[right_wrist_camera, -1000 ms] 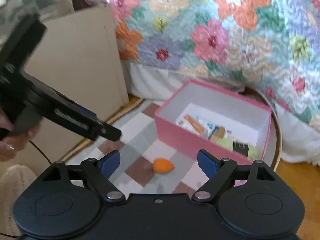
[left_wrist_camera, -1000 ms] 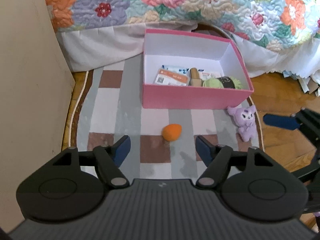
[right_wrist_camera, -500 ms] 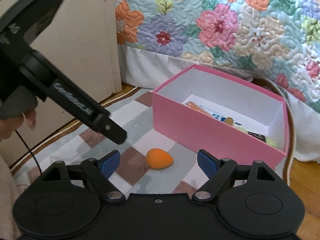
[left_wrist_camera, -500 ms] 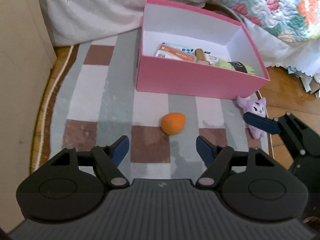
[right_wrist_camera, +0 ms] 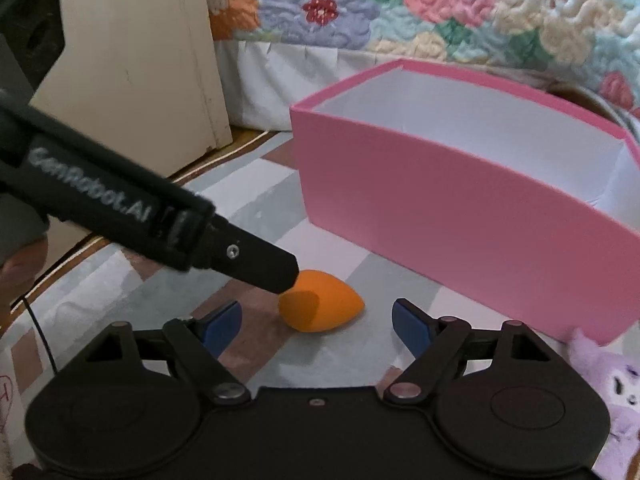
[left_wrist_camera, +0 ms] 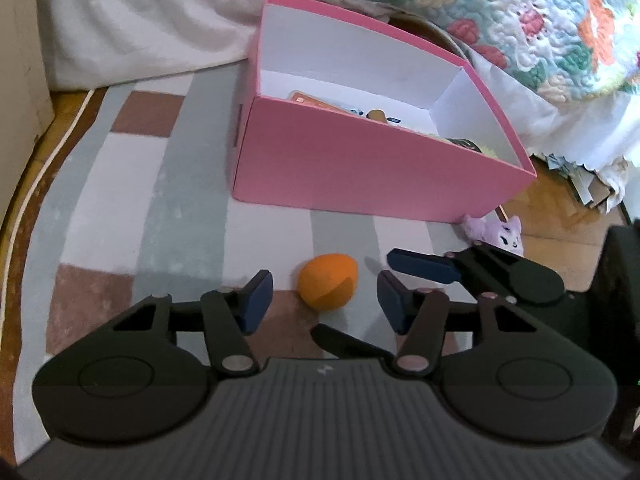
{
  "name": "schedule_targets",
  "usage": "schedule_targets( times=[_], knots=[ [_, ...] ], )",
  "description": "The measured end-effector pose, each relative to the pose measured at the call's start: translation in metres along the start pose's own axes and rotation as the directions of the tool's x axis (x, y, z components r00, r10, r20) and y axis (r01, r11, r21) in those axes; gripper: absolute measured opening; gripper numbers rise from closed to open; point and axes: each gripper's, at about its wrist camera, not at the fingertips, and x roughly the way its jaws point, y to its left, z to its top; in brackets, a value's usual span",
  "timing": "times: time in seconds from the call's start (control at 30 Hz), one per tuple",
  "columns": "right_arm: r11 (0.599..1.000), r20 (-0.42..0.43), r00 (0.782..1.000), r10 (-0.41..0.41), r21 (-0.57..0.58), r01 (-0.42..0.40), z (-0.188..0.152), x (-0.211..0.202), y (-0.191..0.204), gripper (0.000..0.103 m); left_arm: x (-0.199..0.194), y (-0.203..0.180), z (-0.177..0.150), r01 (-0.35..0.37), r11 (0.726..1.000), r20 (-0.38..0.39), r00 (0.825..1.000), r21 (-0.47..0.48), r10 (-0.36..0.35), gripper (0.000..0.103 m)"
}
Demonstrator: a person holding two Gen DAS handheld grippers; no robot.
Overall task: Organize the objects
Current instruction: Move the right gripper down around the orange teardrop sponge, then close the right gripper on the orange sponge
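Observation:
An orange egg-shaped sponge lies on the checked rug in front of the pink box. My left gripper is low over it. Its jaws are closing with the sponge between them, and the pads are clear of it on both sides. My right gripper faces the same sponge from the other side, wide open and narrowing slightly, with nothing touched. A left finger crosses just above the sponge in the right wrist view. The box holds cards and small items.
A purple plush toy lies at the box's right corner, beside my right gripper's finger. A beige panel stands at the left. The bed with its flowered quilt rises behind the box. Wood floor borders the rug.
Both grippers have sunk towards the rug and closed in on the orange sponge. The left jaws have narrowed around it. The right gripper has come in close beside the left.

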Motion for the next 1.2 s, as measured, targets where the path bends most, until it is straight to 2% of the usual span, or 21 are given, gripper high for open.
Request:
schedule_targets(
  times=[0.2, 0.27, 0.37, 0.43, 0.47, 0.5, 0.87, 1.2],
  knots=[
    [1.000, -0.024, 1.000, 0.005, 0.014, -0.004, -0.002, 0.021, -0.005, 0.082, 0.028, 0.010, -0.002, -0.037, 0.998, -0.075, 0.997, -0.045, 0.033, 0.047],
    [0.999, -0.022, 1.000, -0.023, 0.023, 0.023, -0.004, 0.027, -0.009, 0.082, 0.029, 0.012, -0.002, 0.006, 0.998, -0.067, 0.998, -0.070, -0.010, 0.042],
    [0.999, -0.012, 1.000, -0.003, 0.053, 0.004, -0.007, 0.031, -0.015, 0.081, 0.029, 0.008, -0.003, 0.034, 0.998, -0.060, 0.998, -0.057, -0.037, 0.031],
    [0.999, -0.008, 0.999, 0.034, 0.038, -0.033, -0.006, 0.030, -0.015, 0.061, 0.028, 0.005, -0.005, 0.029, 0.999, -0.051, 0.998, -0.037, -0.031, 0.028],
    [0.998, -0.009, 0.998, 0.057, 0.032, -0.057, -0.006, 0.029, -0.014, 0.056, 0.027, 0.003, -0.005, 0.026, 0.999, -0.048, 0.998, -0.029, -0.028, 0.028],
    [0.998, -0.011, 0.998, 0.065, 0.026, -0.065, -0.005, 0.029, -0.013, 0.055, 0.026, 0.003, -0.005, 0.029, 0.999, -0.046, 0.998, -0.026, -0.031, 0.025],
    [0.999, -0.032, 0.999, 0.042, 0.035, -0.040, -0.010, 0.011, -0.006, 0.053, 0.017, -0.009, -0.011, 0.037, 0.999, -0.079, 0.996, -0.017, -0.038, 0.025],
    [0.995, -0.132, 0.989, 0.072, 0.078, -0.062, -0.020, -0.029, -0.004, 0.053, -0.013, -0.039, -0.034, 0.061, 0.998, -0.135, 0.989, -0.027, -0.064, 0.025]
  ],
)
